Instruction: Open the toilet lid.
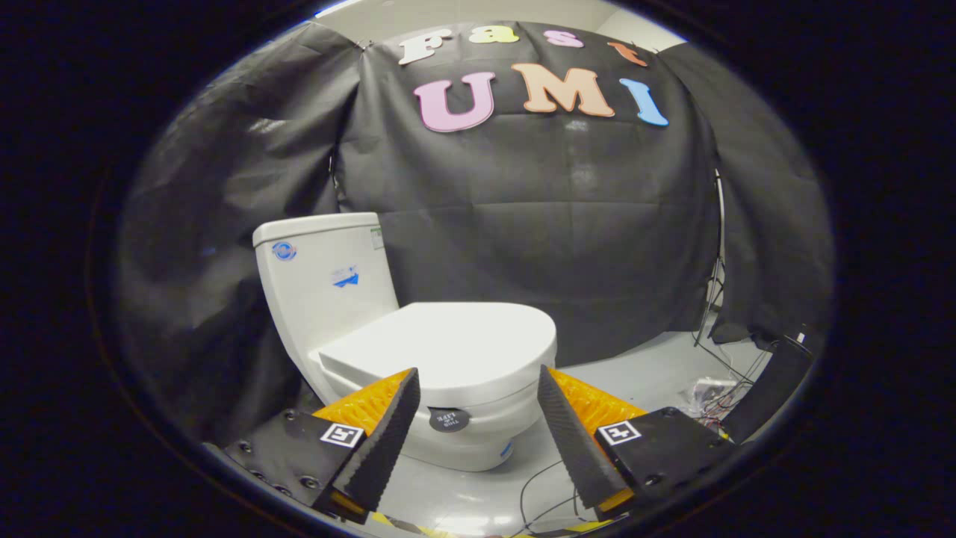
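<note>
You are holding the gripper (478, 418) with jaws wide and empty just short of the closed lid (448, 351), which is lying flat on the toilet (328, 284) between and beyond the fingers, so be aiming under its front lip.

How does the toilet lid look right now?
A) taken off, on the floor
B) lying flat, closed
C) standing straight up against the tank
B: the lid lies flat on the bowl, ahead of the open hand-held gripper, whose fingers touch nothing.
</note>
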A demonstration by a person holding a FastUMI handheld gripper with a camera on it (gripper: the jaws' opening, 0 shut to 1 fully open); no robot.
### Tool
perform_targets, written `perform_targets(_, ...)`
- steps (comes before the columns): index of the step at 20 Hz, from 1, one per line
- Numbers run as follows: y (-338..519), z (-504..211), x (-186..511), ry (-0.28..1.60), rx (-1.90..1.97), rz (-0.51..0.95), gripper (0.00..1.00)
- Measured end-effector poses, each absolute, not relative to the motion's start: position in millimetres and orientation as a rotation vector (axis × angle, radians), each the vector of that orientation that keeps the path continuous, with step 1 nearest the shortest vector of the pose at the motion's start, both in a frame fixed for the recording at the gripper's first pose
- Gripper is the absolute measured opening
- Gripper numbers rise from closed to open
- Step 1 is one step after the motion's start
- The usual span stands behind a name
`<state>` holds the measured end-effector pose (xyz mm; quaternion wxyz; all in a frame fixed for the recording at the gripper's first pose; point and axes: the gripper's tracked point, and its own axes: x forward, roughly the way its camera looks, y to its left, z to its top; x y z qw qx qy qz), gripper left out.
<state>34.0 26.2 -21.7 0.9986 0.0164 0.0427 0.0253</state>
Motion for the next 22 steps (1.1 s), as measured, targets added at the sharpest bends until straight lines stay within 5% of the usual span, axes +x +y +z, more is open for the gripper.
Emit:
perform_targets(18,94,-119,84,0.534,0.951,0.113,0.97)
perform_targets(22,105,-107,88,0.514,1.057,0.153,0.80)
